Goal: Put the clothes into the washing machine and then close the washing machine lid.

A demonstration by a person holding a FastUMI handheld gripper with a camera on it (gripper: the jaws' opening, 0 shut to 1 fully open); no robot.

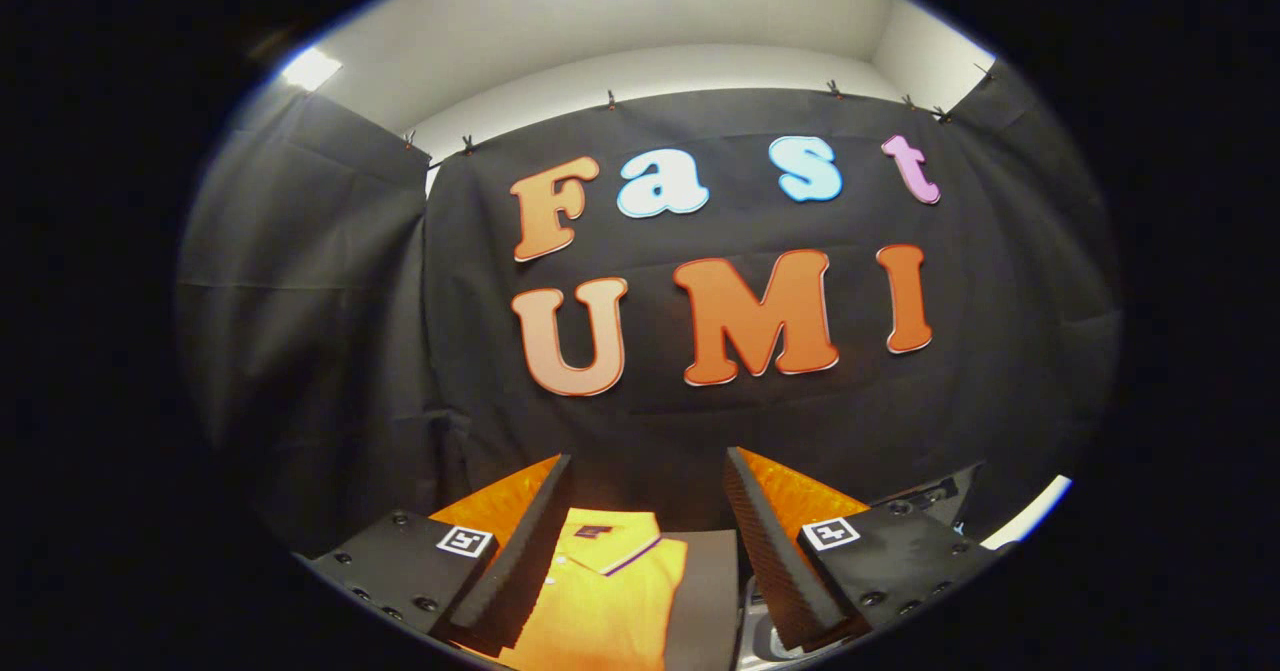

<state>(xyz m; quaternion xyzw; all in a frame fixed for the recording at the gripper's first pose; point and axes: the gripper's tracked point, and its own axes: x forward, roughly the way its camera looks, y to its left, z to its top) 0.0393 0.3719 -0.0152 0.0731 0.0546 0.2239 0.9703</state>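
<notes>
The gripper [645, 541] is held with jaws released and empty, a folded orange polo shirt [600, 591] seen lying below between them.

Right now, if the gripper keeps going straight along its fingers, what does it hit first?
Probably the black cloth wall. The gripper is open and aimed level at it; the folded yellow polo shirt lies lower, between the fingers, likely under that line. Depth is unclear.
</notes>
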